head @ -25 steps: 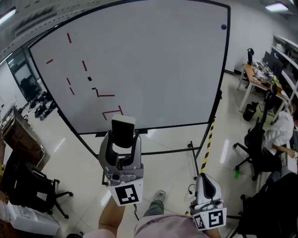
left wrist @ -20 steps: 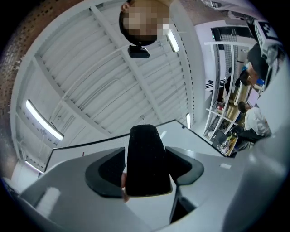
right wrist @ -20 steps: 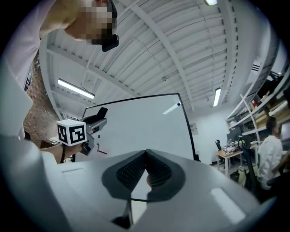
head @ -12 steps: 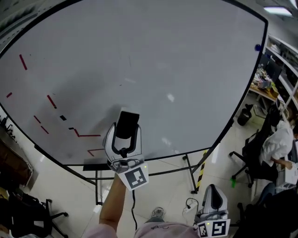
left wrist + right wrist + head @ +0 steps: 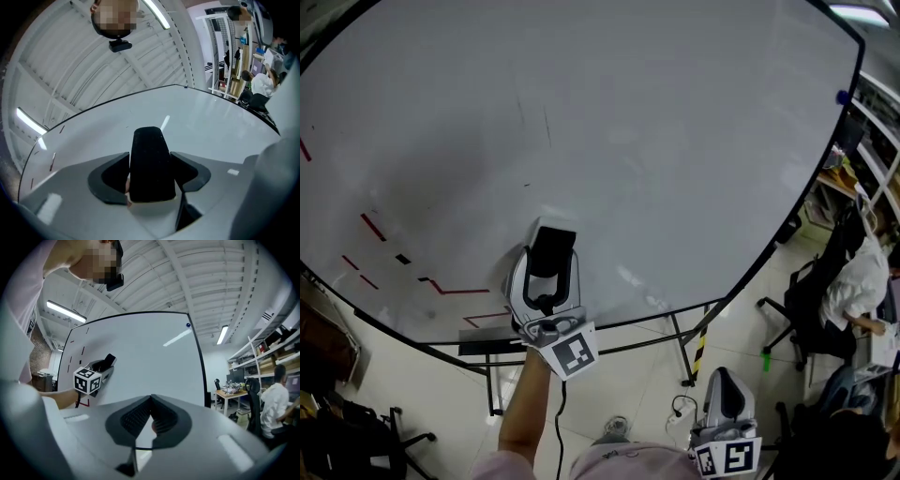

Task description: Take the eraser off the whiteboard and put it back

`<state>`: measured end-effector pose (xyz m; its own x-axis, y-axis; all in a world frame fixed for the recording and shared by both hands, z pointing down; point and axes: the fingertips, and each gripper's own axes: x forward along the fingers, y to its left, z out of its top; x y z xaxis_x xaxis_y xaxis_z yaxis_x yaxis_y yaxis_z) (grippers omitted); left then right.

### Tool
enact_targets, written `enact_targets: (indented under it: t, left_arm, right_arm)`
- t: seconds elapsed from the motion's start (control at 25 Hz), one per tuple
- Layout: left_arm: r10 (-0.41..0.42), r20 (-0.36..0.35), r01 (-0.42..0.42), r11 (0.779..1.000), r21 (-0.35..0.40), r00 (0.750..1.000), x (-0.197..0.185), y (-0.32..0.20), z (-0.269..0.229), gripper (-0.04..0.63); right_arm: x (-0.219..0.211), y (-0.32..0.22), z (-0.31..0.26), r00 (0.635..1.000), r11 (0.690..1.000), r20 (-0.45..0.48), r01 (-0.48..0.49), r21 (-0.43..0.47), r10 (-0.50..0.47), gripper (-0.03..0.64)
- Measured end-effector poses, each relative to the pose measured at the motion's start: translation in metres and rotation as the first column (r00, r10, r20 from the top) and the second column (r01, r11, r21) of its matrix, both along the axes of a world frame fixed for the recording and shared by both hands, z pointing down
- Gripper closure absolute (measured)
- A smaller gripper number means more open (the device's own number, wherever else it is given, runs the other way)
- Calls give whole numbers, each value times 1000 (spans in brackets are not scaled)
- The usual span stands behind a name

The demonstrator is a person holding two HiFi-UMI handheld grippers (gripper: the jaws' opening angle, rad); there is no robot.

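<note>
Eraser (image 5: 553, 249) looks light and a bit soft. The left gripper (image 5: 549, 274) squeezes its two sides, close to the whiteboard (image 5: 675, 141). The right gripper (image 5: 724, 401) is pinched together, holding nothing.

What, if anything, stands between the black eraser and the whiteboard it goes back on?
Nothing visible does. The left claw grips the eraser close in front of the whiteboard, and only bare white surface lies ahead of it. The red marks sit off to the claw's left.

Blk eraser (image 5: 149, 164) upright in left hand-held gripper (image 5: 548, 267), by whiteboard (image 5: 675, 141).
</note>
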<state>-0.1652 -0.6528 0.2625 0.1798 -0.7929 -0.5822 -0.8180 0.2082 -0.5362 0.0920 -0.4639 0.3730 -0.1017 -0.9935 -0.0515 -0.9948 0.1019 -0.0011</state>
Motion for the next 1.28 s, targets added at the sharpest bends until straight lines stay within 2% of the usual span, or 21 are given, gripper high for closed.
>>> enact_targets:
  t: [0.2, 0.36, 0.48, 0.64, 0.76, 0.88, 1.08, 1.2, 1.28]
  left_arm:
    - [35, 8, -36, 999, 7, 999, 7, 15, 0, 318]
    - [14, 8, -14, 999, 33, 1000, 12, 55, -7, 318]
    - [60, -63, -60, 998, 9, 996, 5, 107, -13, 318]
    - [102, -235, -119, 991, -58, 967, -9, 212, -5, 318]
    - [113, -317, -139, 988, -62, 942, -5, 317, 8, 318]
    - [100, -377, -133, 989, -63, 921, 3, 418, 22, 345]
    - [77, -464, -145, 983, -113, 883, 23, 567, 26, 345]
    - [90, -503, -172, 978, -120, 859, 31, 636, 9, 362]
    - [91, -507, -167, 980, -107, 857, 34, 669, 0, 361]
  right_arm:
    - [-2, 3, -1, 1000, 1000, -5, 19, 5, -19, 617]
    - [3, 25, -8, 999, 999, -2, 34, 15, -34, 617]
    - [3, 53, -16, 999, 997, 7, 54, 47, -54, 617]
    - [-3, 112, -19, 995, 992, 16, 102, 77, -103, 617]
    - [-1, 176, -12, 986, 983, 33, 159, 93, -162, 617]
    - [3, 251, 11, 972, 970, 49, 227, 82, -232, 617]
    - [20, 365, 32, 946, 952, 111, 305, 13, -304, 617]
    - [27, 417, 5, 929, 941, 153, 331, 65, -337, 617]
    - [27, 443, -9, 919, 934, 168, 342, 107, -356, 617]
